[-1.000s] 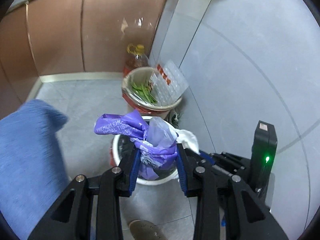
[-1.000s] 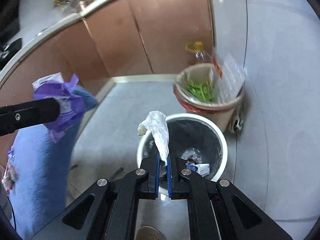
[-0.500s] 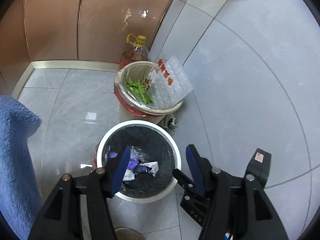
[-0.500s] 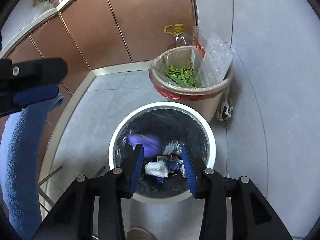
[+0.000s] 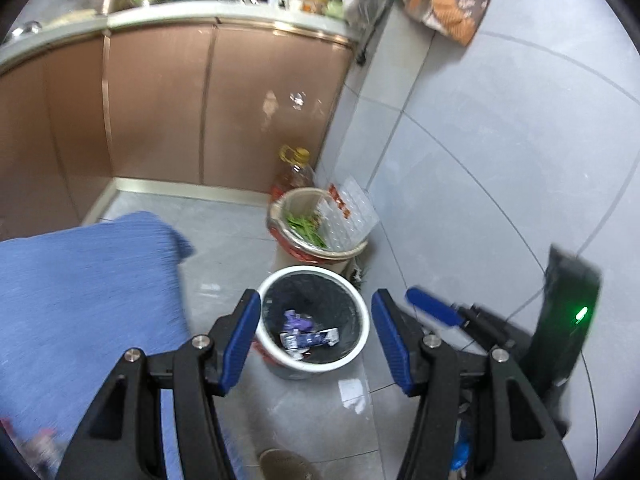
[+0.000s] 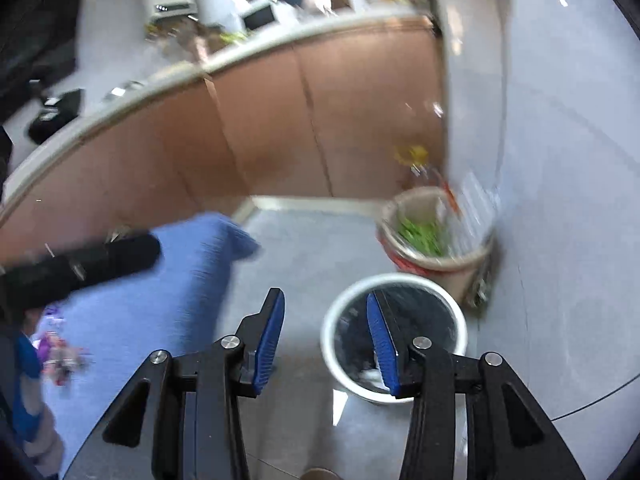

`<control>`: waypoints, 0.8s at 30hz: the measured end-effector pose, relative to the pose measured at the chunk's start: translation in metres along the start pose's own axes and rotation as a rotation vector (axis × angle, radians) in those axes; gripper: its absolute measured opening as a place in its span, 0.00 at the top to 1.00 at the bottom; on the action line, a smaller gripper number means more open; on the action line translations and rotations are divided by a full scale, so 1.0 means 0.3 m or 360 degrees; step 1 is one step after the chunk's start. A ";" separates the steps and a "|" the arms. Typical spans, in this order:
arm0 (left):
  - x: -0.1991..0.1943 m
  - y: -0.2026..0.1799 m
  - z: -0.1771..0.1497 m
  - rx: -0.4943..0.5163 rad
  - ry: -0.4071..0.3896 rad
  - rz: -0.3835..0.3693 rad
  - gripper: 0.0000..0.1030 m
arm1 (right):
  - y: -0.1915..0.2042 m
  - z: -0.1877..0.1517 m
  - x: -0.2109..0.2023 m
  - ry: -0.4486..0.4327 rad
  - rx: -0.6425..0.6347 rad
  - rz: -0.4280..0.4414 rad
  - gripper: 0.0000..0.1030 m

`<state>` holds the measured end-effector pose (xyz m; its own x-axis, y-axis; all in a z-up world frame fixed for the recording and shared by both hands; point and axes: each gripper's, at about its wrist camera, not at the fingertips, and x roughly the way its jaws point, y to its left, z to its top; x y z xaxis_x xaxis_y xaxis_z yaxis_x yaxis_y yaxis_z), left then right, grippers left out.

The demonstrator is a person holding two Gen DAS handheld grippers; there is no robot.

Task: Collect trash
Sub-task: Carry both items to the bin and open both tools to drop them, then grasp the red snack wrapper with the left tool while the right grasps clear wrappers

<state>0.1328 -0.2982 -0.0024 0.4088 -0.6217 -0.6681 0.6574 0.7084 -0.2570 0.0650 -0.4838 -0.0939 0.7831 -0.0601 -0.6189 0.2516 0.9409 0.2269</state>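
Your right wrist view is motion-blurred: the white bin contents are unreadable, partly hidden behind your right gripper finger. A purple item at the left edge cannot be identified.

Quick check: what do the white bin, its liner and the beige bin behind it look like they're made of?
White bin: seems smooth, slightly glossy plastic, judging by its even rim. Liner: thin black plastic film, crinkled with small glints. Beige bin: likely matte plastic, lined with a clear bag folded over its rim and a red one beneath.
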 end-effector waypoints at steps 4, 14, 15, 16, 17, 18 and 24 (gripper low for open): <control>-0.233 0.065 -0.070 -0.0016 -0.0106 0.0095 0.46 | 0.169 0.023 -0.156 -0.0100 -0.0118 0.0125 0.56; -0.686 0.302 -0.247 -0.0152 -0.0307 0.0322 0.43 | 0.489 0.011 -0.377 -0.0208 -0.0348 0.0339 0.53; -0.713 0.319 -0.260 -0.0158 -0.0321 0.0342 0.39 | 0.515 0.009 -0.391 -0.0214 -0.0365 0.0355 0.53; -0.756 0.345 -0.282 -0.0167 -0.0342 0.0375 0.36 | 0.542 0.006 -0.412 -0.0218 -0.0379 0.0370 0.53; -0.788 0.365 -0.298 -0.0174 -0.0361 0.0402 0.35 | 0.565 0.004 -0.422 -0.0218 -0.0393 0.0387 0.53; -0.829 0.397 -0.322 -0.0194 -0.0383 0.0439 0.34 | 0.589 0.000 -0.432 -0.0216 -0.0407 0.0407 0.52; -1.005 0.587 -0.462 -0.0316 -0.0458 0.0621 0.32 | 0.719 -0.028 -0.412 -0.0159 -0.0476 0.0487 0.50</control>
<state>0.0375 0.0602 0.0569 0.7751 -0.3455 -0.5289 0.3000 0.9381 -0.1732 0.0176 -0.2706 0.0252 0.8508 0.2185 -0.4779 -0.1651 0.9746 0.1516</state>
